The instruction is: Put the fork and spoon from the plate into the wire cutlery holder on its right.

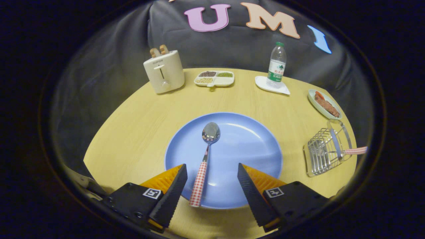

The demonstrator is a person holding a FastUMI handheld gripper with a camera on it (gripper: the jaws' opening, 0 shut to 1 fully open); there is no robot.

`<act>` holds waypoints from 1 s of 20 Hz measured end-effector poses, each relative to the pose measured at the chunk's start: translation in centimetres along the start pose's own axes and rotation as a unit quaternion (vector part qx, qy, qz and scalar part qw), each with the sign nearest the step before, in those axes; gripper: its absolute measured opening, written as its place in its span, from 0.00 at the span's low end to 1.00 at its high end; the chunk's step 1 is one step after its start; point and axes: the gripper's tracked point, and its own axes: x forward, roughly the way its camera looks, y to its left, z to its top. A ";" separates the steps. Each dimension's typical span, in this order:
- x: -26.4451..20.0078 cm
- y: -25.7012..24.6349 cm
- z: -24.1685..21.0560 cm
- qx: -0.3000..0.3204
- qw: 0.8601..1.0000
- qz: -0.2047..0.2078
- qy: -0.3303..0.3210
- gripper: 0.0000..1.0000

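Toaster front: brand "SUPOR"; bottle label print too small to make out

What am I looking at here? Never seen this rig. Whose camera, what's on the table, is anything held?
There is no robot arm: a person carries a two-finger tool, and the fisheye camera rides on it, looking forward along the fingers. They stand open and hold nothing.

Between them lies a spoon with a checked handle, resting on a blue plate on the wooden table. To the plate's right sits the wire cutlery holder, with one checked-handled utensil already in it, probably the fork.

Beyond the plate are a toaster, a divided dish of grains, a water bottle on a white saucer, and a small dish of food.
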 end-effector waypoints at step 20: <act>-2.7 -1.7 0.3 -0.053 0.997 0.027 0.044 0.13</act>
